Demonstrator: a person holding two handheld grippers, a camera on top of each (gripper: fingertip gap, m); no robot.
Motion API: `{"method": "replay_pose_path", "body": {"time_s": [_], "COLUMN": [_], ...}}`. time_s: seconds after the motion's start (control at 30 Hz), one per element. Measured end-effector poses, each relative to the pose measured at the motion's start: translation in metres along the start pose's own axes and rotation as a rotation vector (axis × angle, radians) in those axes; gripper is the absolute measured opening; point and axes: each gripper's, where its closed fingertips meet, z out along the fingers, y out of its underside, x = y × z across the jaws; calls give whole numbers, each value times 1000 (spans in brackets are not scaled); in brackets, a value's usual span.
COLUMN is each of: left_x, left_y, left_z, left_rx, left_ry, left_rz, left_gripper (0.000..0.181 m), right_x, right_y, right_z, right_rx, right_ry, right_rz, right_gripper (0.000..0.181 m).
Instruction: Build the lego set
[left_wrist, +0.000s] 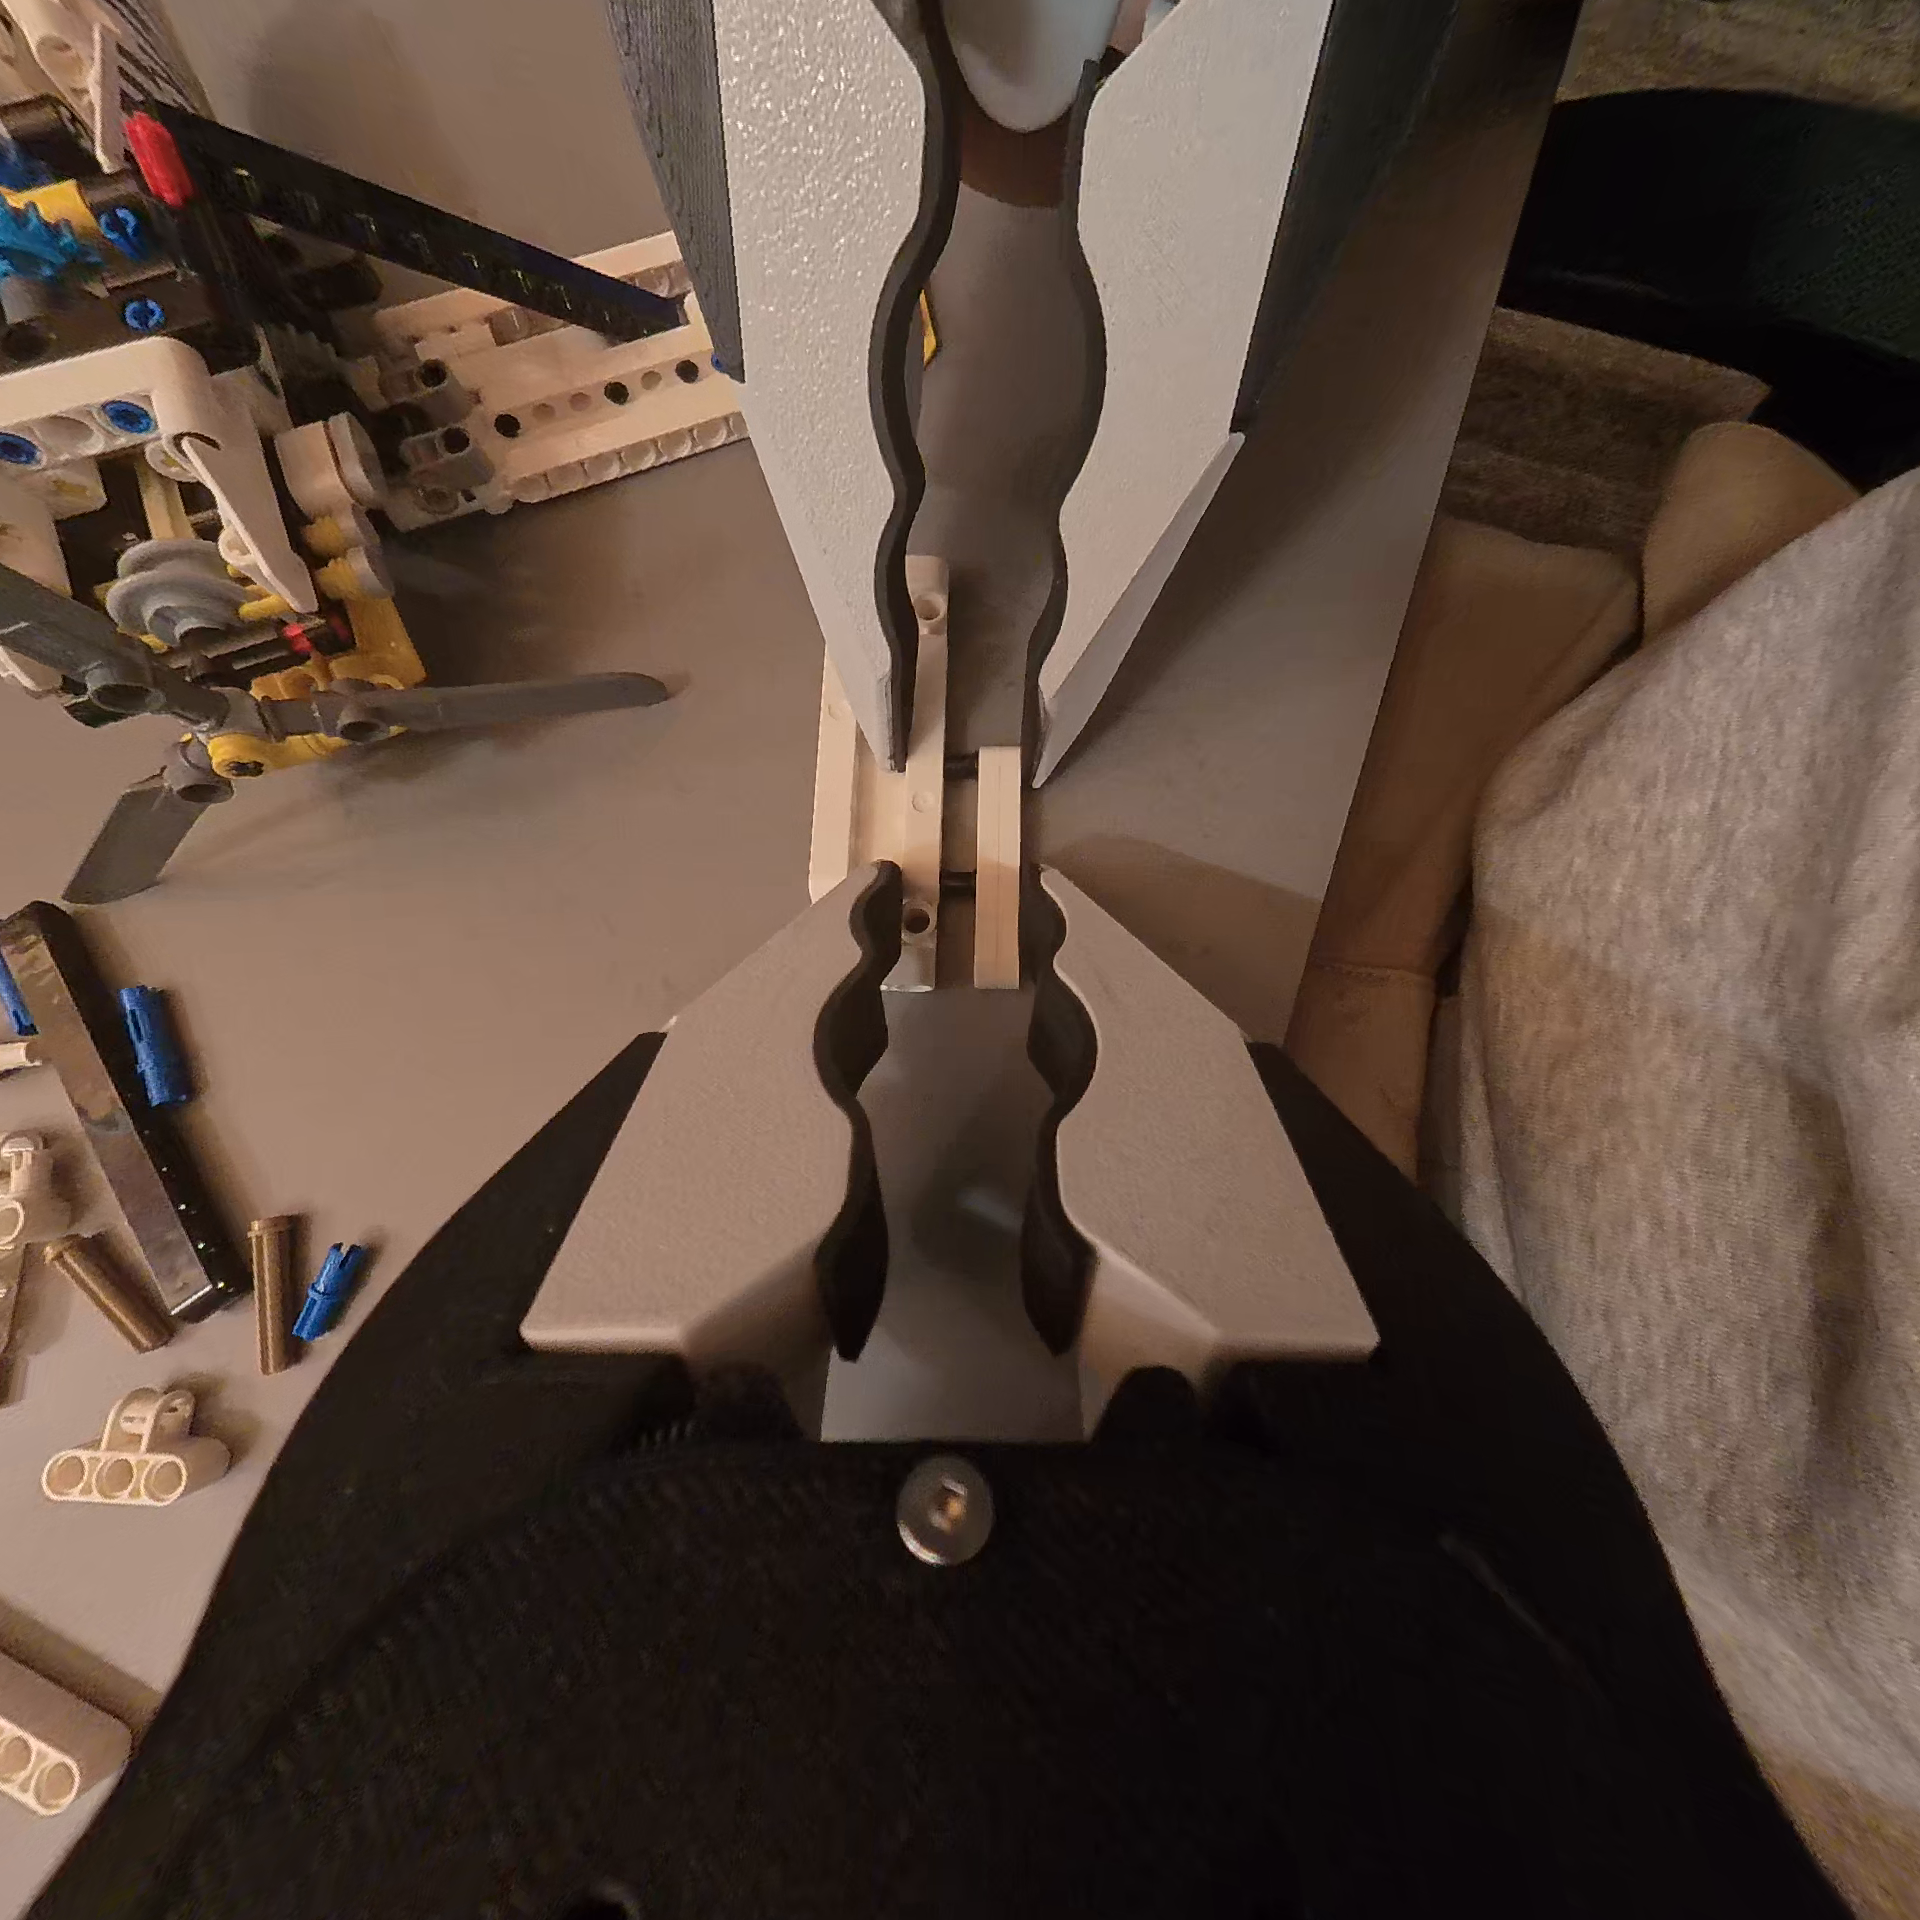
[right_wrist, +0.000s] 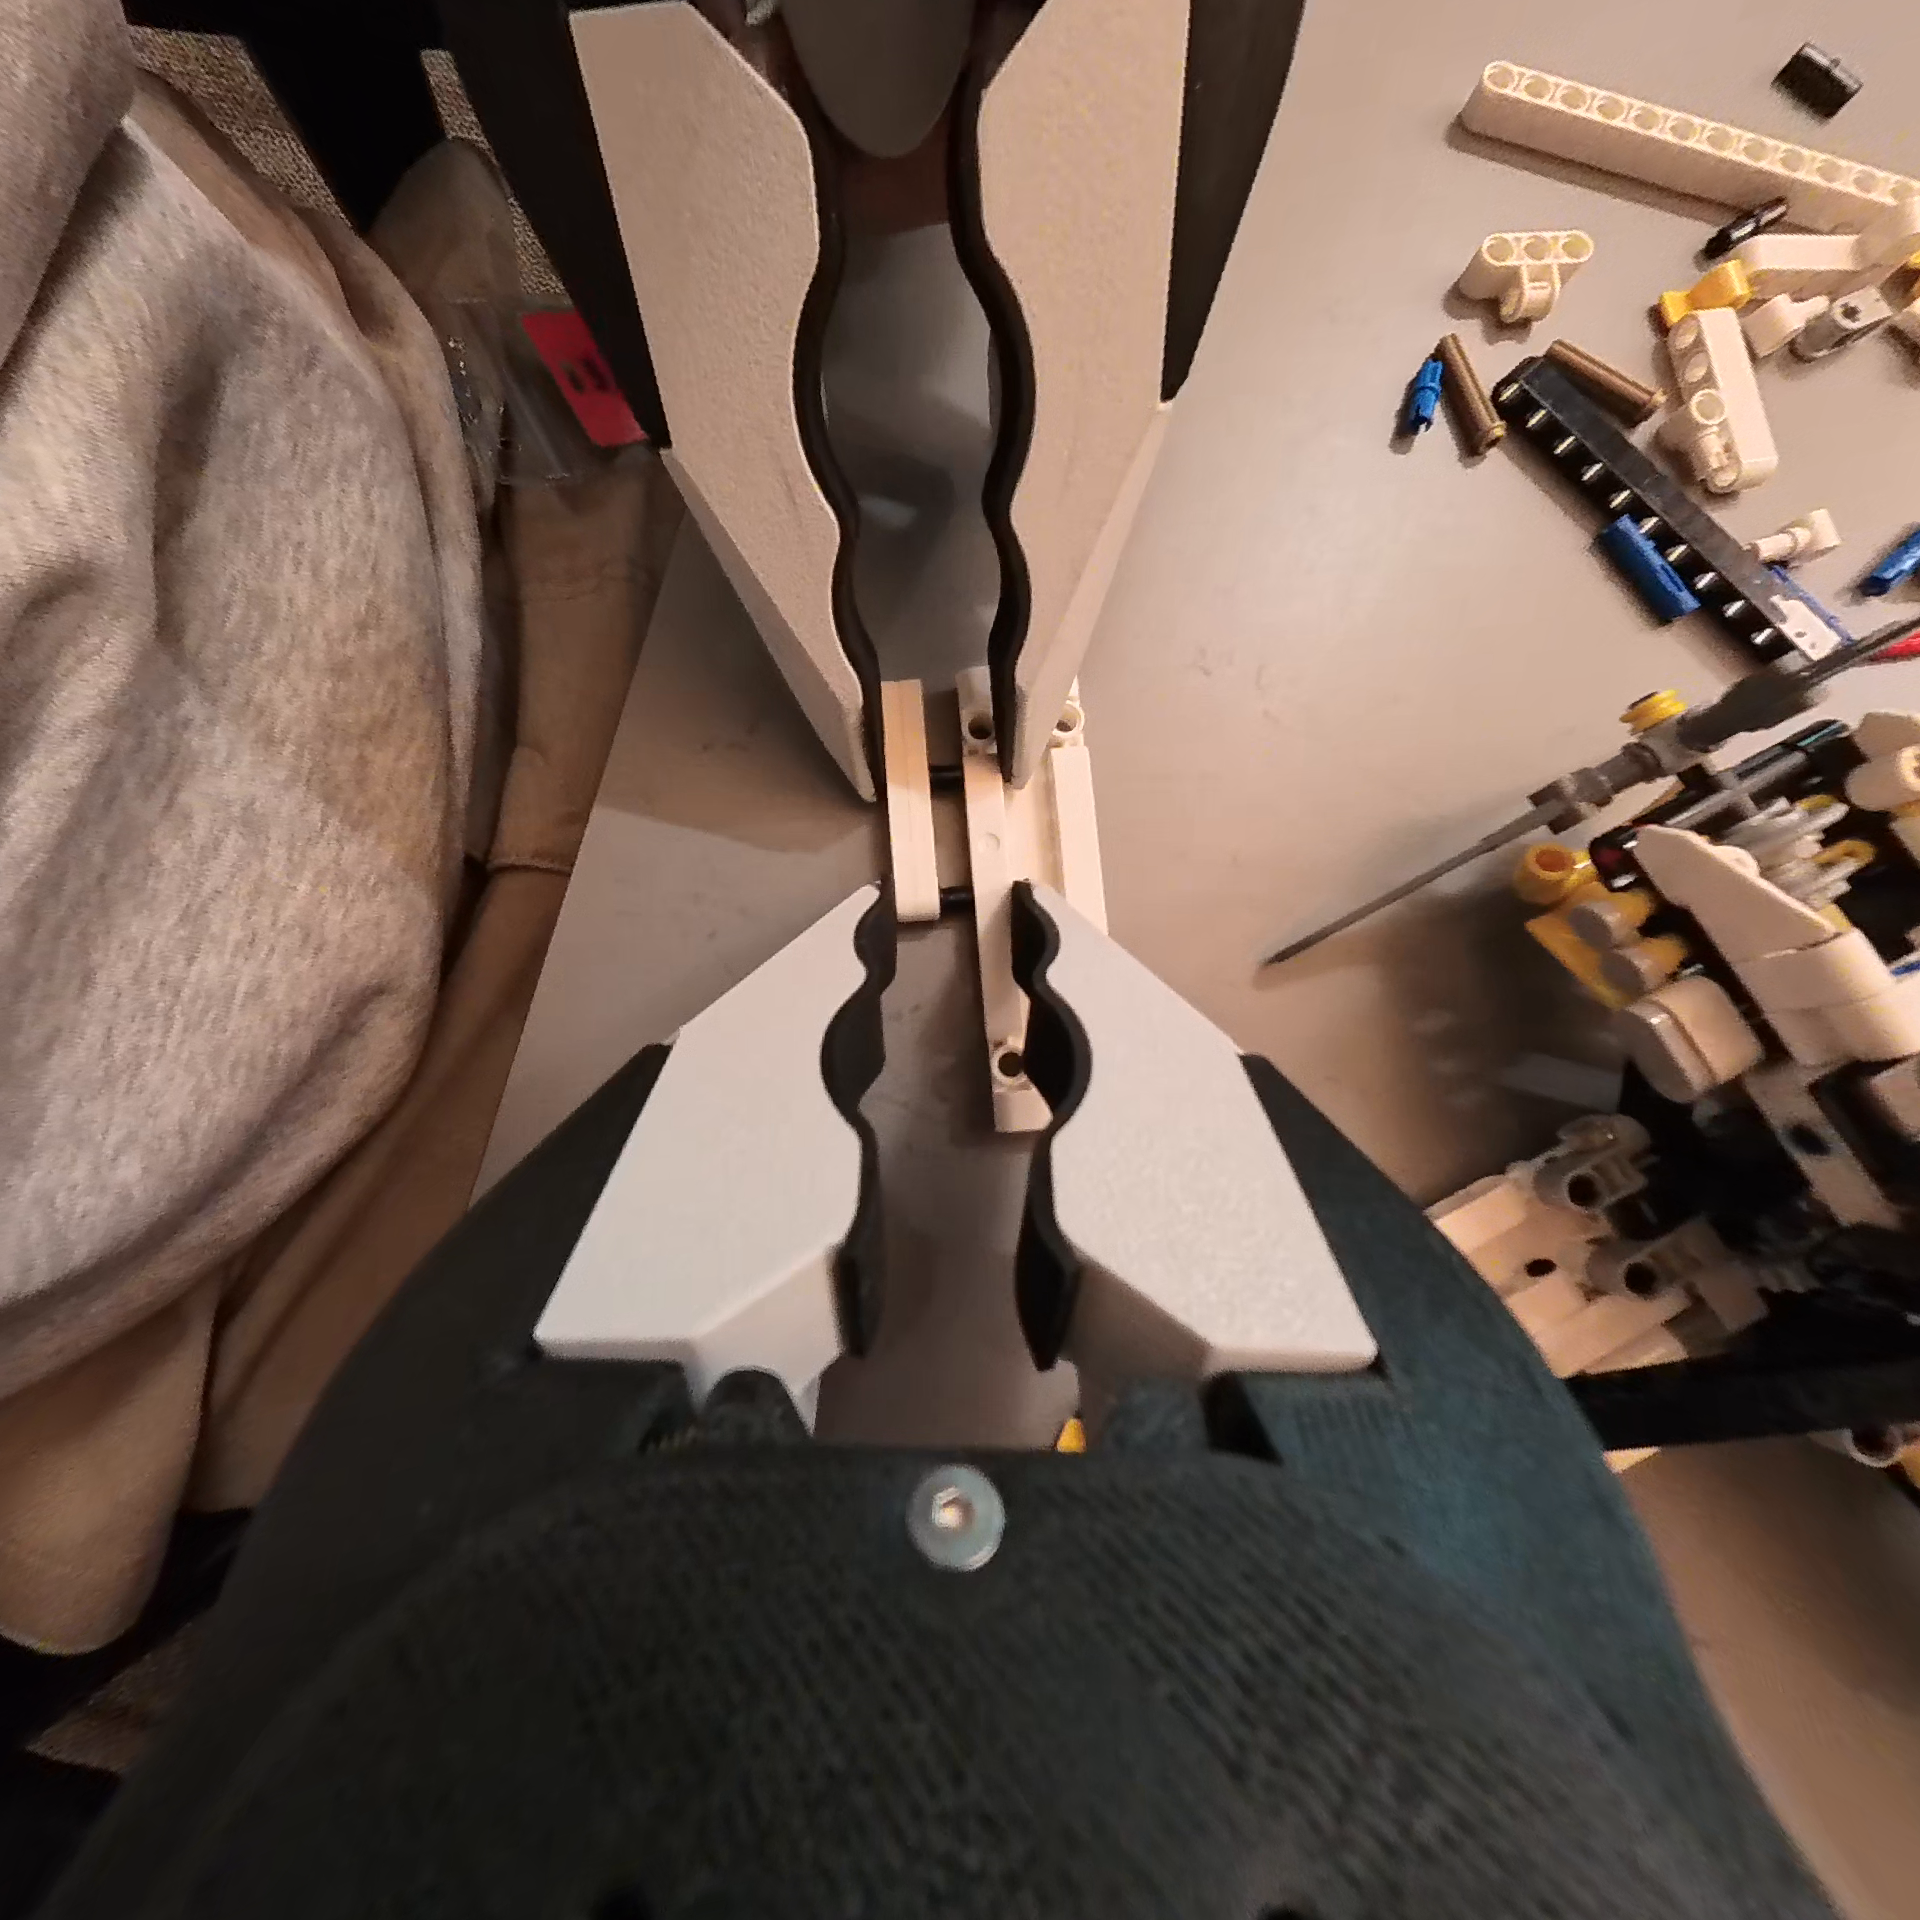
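1. Left gripper (left_wrist: 961, 914) and right gripper (right_wrist: 951, 914) tip to tip, facing each other over the near edge of the grey desk (left_wrist: 468, 831), both clamped on one small white lego assembly (left_wrist: 961, 862).
2. Assembly: a long white beam (left_wrist: 920, 821) with pin holes and a short flat white piece (left_wrist: 995, 862), parallel, a narrow gap between them, joined across that gap by two black pins (left_wrist: 958, 762).
3. Left gripper's fingers (left_wrist: 873, 935) closed on the assembly, one pad against the beam, the other against the flat piece.
4. Right gripper's fingers (right_wrist: 1029, 935) closed on the same assembly from the opposite end, pads touching beam (right_wrist: 992, 831) and flat piece (right_wrist: 909, 821).
5. Another white beam (left_wrist: 831, 810) just beside the assembly, lower down, near the desk.
6. Large partly built lego model (left_wrist: 187, 468) in white, yellow, black and grey, with grey blades, well apart from the assembly, farther in on the desk.
7. Loose parts on the desk near the model: long black beam (left_wrist: 114, 1122), blue pins (left_wrist: 156, 1044), tan axle pieces (left_wrist: 272, 1294), white connector (left_wrist: 135, 1455), long white beam (right_wrist: 1683, 145).
8. Person's grey sleeve (left_wrist: 1683, 987) just past the desk edge from the assembly.
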Motion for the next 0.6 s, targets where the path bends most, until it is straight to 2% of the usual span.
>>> {"method": "replay_pose_path", "body": {"time_s": [0.6], "left_x": [0], "left_y": [1], "left_z": [0], "left_rx": [-3], "left_ry": [60], "left_rz": [-73], "left_gripper": [22], "right_x": [0], "right_y": [0], "right_z": [1], "right_rx": [1], "right_ry": [15], "right_rz": [-18], "right_gripper": [17]}}
